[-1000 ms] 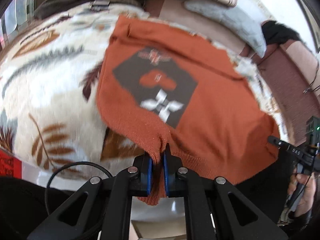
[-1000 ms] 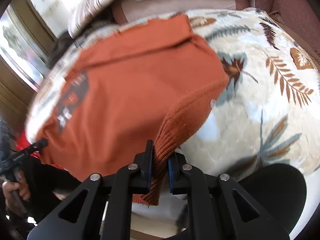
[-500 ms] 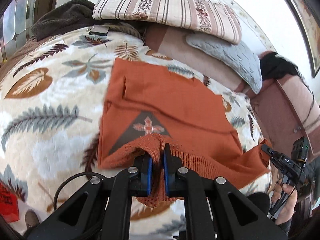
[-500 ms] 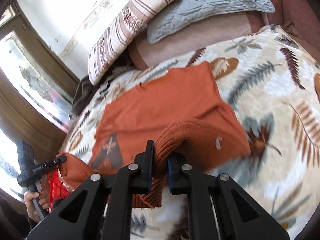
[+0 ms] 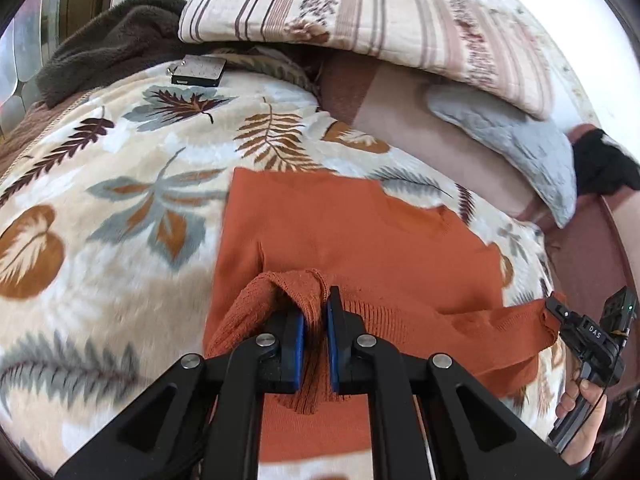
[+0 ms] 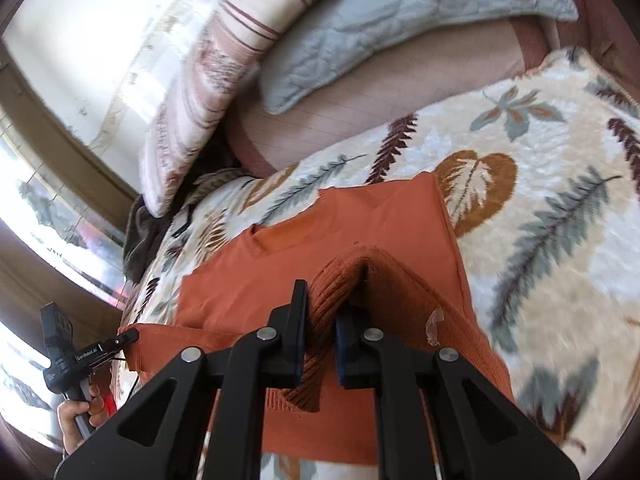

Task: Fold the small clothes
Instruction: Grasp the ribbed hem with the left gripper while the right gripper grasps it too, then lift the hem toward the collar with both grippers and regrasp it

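Note:
An orange knit sweater [image 5: 360,240] lies on a leaf-patterned blanket [image 5: 120,200], with its ribbed lower hem lifted and carried over its upper part. My left gripper [image 5: 314,344] is shut on the hem's left corner. My right gripper [image 6: 320,344] is shut on the hem's right corner; the sweater also shows there [image 6: 360,232]. Each gripper shows in the other's view, the right gripper [image 5: 560,312] at the far right and the left gripper [image 6: 128,336] at the far left, with the hem stretched between them. The dark chest print is hidden under the fold.
A striped pillow [image 5: 360,20] and a grey quilted pillow [image 5: 512,140] lie at the back. A dark fleece throw [image 5: 112,48] and a small silver device [image 5: 198,70] sit at the back left. A brown sofa edge [image 5: 592,256] runs on the right.
Both grippers have carried the ribbed hem up and forward over the sweater. The dark print, visible a second ago, is now covered by the folded lower half.

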### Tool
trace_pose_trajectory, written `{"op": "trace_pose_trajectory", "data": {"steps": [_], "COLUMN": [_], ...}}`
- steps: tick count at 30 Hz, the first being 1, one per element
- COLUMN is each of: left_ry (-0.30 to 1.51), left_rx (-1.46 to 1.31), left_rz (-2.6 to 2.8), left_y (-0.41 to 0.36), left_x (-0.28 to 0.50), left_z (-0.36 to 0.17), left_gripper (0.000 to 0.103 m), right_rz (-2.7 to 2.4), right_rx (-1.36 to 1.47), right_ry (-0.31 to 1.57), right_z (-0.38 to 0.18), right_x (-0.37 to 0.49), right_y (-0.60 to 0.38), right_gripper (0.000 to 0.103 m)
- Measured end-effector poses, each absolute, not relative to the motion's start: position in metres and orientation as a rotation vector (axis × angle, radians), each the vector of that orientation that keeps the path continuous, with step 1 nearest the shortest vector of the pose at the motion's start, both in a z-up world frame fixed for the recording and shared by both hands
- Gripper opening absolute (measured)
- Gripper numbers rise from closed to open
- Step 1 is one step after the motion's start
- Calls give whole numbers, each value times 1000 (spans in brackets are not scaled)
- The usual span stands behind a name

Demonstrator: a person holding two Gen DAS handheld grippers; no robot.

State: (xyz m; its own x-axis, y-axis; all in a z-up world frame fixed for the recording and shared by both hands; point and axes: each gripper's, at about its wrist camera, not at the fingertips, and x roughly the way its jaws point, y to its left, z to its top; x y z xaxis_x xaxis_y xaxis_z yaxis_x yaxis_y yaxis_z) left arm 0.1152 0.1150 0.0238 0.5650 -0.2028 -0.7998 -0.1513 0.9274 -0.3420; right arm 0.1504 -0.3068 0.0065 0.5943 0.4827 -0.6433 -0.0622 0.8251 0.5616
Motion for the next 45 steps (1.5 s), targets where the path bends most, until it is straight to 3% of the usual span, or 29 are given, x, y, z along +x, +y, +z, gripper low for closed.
{"op": "trace_pose_trajectory", "data": {"steps": [5,12,15,16,17,18,24,30,33,34,35,36,37,45], "left_ry": [1040,1055,999,970,955,947,981,1019,1043,1059,1069,1068,1056,1010], "left_rx": [-400,-444,-433,-443,-451,-457,-347,-200,-123,-95,-70,-43,-34,-100], "left_rz": [8,3,20,25,27,32,14,-13,-4,12,29,55,72,101], "left_y": [129,148,153,157,160,163,158,139,127,124,121,119,119,124], "left_x": [177,208,209,208,208,209,214,230,243,248,251,252,252,248], "left_z": [-16,-44,-33,-28,-25,-23,-30,-46,-55,-60,-64,-67,-67,-65], "left_gripper": [14,18,34,42,46,47,50,52,53,52,39,28,9,6], "right_rz": [312,318,321,315,307,290,253,263,287,299,310,341,370,674], "right_rx": [571,707,704,701,684,647,449,403,406,424,444,470,474,303], "right_ry": [942,995,940,909,881,878,872,935,955,969,978,982,977,1109], "right_z": [-29,-69,-57,-52,-46,-41,-27,-55,-70,-75,-76,-76,-71,-71], "right_x": [209,244,243,242,241,241,244,257,264,266,266,266,264,249], "right_y": [-304,-316,-322,-324,-326,-326,-312,-311,-311,-311,-311,-310,-307,-238], "right_gripper": [13,26,40,49,58,59,59,59,47,34,14,11,11,16]}}
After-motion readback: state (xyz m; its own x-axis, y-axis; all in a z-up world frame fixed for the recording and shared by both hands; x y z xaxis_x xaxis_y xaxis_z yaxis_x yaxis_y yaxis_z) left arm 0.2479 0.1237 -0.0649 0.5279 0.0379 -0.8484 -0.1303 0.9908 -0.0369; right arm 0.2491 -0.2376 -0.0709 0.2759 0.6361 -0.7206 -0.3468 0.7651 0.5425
